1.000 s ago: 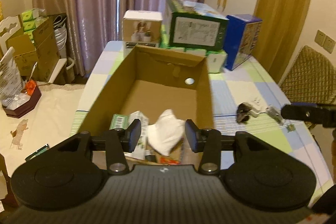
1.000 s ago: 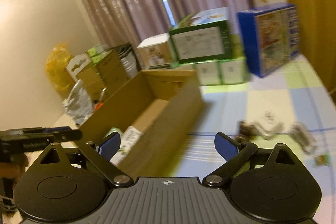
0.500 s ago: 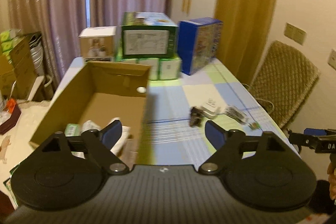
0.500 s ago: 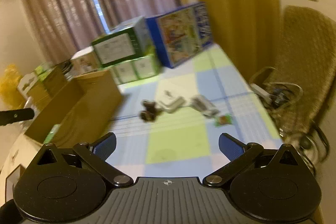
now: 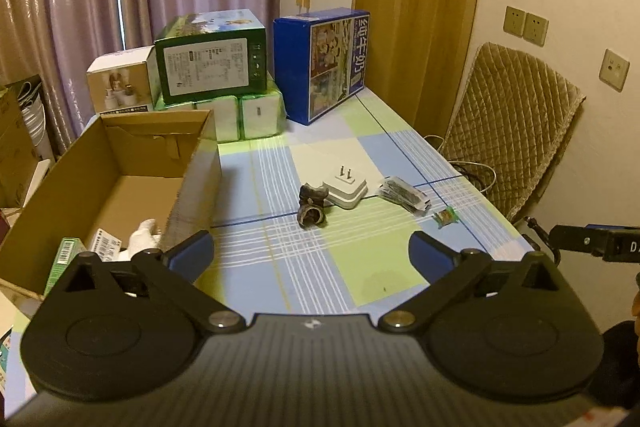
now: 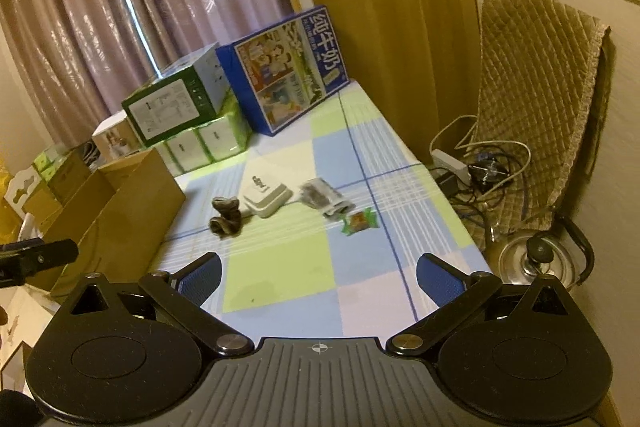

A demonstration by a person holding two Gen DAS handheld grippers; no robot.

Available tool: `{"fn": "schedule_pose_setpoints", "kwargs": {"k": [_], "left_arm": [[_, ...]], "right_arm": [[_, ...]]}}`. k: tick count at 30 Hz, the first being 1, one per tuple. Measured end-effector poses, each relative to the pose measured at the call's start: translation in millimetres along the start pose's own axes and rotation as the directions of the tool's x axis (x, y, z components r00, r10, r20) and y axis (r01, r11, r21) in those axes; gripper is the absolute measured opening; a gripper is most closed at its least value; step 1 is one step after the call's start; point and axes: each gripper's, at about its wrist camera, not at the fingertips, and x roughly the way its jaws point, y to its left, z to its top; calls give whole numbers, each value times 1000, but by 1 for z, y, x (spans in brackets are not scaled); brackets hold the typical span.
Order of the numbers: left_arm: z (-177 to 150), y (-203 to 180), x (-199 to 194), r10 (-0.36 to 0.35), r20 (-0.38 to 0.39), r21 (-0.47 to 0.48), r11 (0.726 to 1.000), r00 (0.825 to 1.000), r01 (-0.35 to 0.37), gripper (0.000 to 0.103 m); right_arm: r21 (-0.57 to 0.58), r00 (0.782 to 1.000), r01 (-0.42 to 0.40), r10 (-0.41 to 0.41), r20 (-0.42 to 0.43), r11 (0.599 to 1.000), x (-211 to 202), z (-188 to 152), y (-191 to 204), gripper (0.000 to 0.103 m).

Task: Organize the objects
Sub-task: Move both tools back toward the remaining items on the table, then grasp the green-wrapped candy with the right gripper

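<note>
Both hand-held grippers are wide open w/ nothing in them: left hand-held gripper [image 5: 311, 251], right hand-held gripper [image 6: 319, 274]. Your loose stuff sits mid-desk [image 5: 360, 275], straight ahead of both: dark lump [image 5: 312, 205], white plug adapter [image 5: 345, 188] touching it, dark packet [image 5: 402, 193], small green wrapper [image 5: 445, 217] farthest right. Box [image 5: 100, 187] is to the left. Wrapper's prob. nearer your right hand; the lump, your left. Packet's long axis runs diagonally, so turn to cross it.
</note>
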Motion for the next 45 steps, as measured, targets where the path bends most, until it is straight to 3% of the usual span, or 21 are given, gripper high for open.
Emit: {"fn": "schedule_pose_setpoints", "kwargs": {"k": [12, 28, 34, 41, 45], "left_arm": [[-13, -14, 67, 24, -32, 21, 1000, 999, -23, 102], [-25, -10, 168, 73, -48, 55, 996, 996, -71, 102], [-21, -9, 190, 70, -51, 48, 997, 996, -68, 102], [-22, -8, 205, 61, -70, 52, 997, 996, -58, 102], [-24, -8, 214, 62, -83, 58, 997, 995, -57, 102]], "right_arm": [[-24, 1000, 0, -1, -30, 1000, 54, 9, -17, 101], [-198, 998, 23, -33, -44, 980, 171, 19, -30, 100], [-234, 996, 31, -49, -70, 972, 206, 15, -37, 85], [-250, 994, 43, -67, -90, 967, 224, 12, -36, 74], [-254, 990, 73, -102, -102, 965, 230, 12, -37, 64]]}}
